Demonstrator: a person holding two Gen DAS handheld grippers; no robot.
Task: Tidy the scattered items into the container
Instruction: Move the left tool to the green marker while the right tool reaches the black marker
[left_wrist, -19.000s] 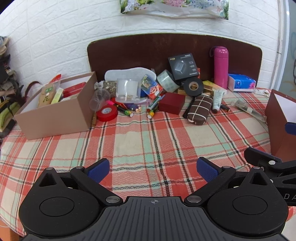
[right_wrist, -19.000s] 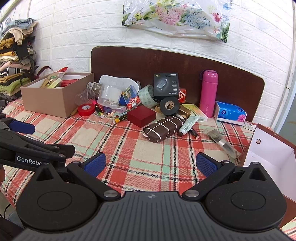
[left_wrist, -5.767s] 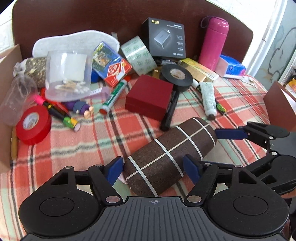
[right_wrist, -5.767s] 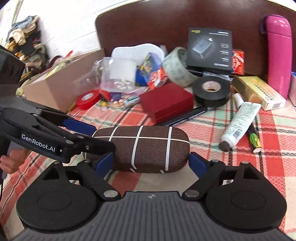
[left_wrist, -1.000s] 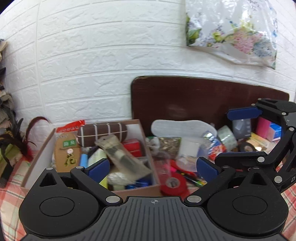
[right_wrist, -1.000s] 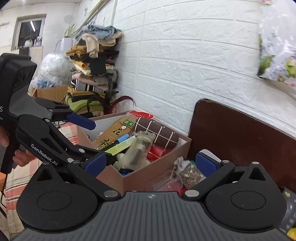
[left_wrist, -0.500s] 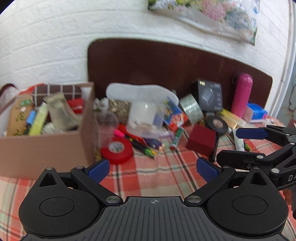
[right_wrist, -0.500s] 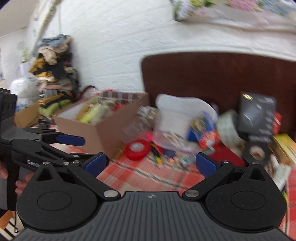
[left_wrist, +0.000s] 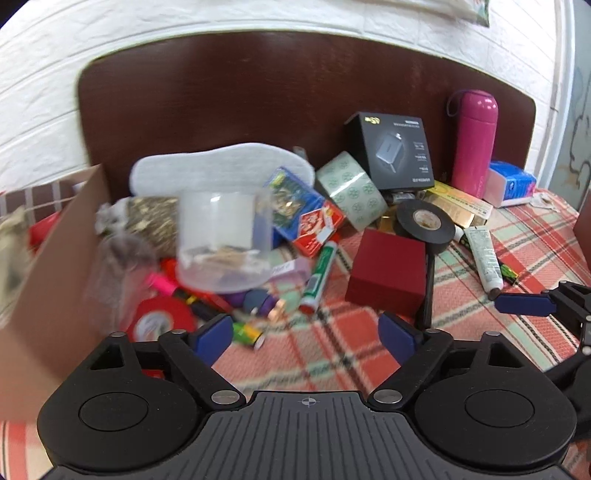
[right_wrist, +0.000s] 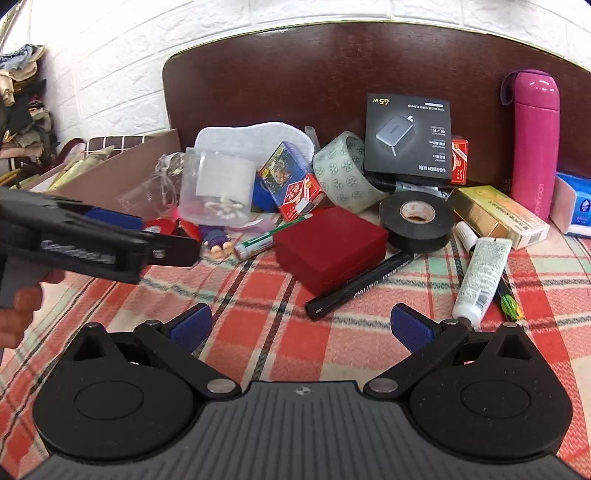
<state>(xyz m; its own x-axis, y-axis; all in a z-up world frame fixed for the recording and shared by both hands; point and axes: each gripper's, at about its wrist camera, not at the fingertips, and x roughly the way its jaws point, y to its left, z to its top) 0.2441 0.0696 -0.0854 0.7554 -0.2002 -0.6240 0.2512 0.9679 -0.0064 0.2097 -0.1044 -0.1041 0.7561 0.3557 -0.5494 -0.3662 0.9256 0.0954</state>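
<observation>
Two open tools over bare tablecloth

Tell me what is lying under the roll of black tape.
The black tape roll rests partly on a black marker pen, which runs out from under it toward the camera. The dark red box sits beside it. Whatever else lies beneath the roll is covered.

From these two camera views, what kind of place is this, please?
Probably a room in a home, used for storage or odd jobs. A plaid tablecloth covers a table set against a white brick-pattern wall, clothes are piled at the left, and household odds and ends lie beside a cardboard box.
</observation>
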